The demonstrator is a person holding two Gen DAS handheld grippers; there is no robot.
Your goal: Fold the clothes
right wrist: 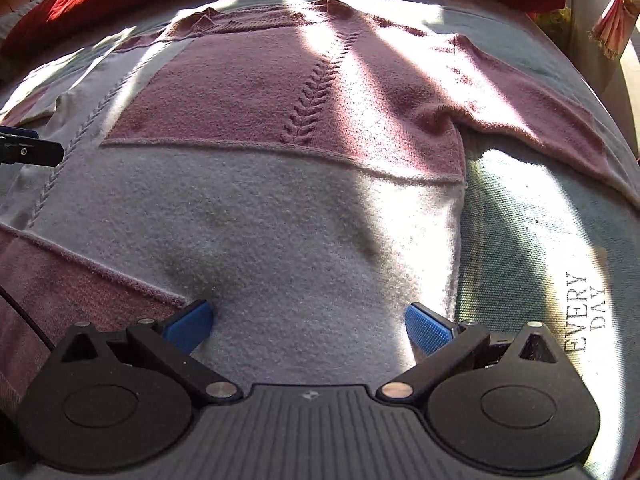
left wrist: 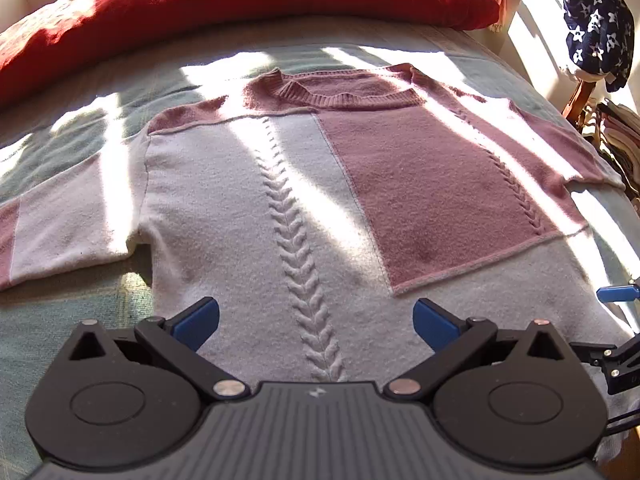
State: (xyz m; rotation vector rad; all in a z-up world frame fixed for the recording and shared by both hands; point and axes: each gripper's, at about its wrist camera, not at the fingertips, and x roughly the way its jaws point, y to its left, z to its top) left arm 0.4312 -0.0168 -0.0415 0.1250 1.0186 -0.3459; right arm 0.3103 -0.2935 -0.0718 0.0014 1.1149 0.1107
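Left wrist view: pink-and-white knit sweater [left wrist: 280,184] spread flat, front up, on a pale green bedspread [left wrist: 60,328]; collar toward the red pillow [left wrist: 240,4]. Left gripper [left wrist: 316,324] with jaws wide apart, low over the hem by the cable-stitch line, holding nothing. Bare bedspread left of the sleeve. Right wrist view: right gripper [right wrist: 310,326] spread wide, blue fingertips [right wrist: 426,328] against white knit near the sweater's side edge; open bedspread printed "EVERY DAY" [right wrist: 586,312] just right.

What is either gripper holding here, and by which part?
Nothing. The left gripper and right gripper are both open over the sweater's white lower part, gripping no fabric.
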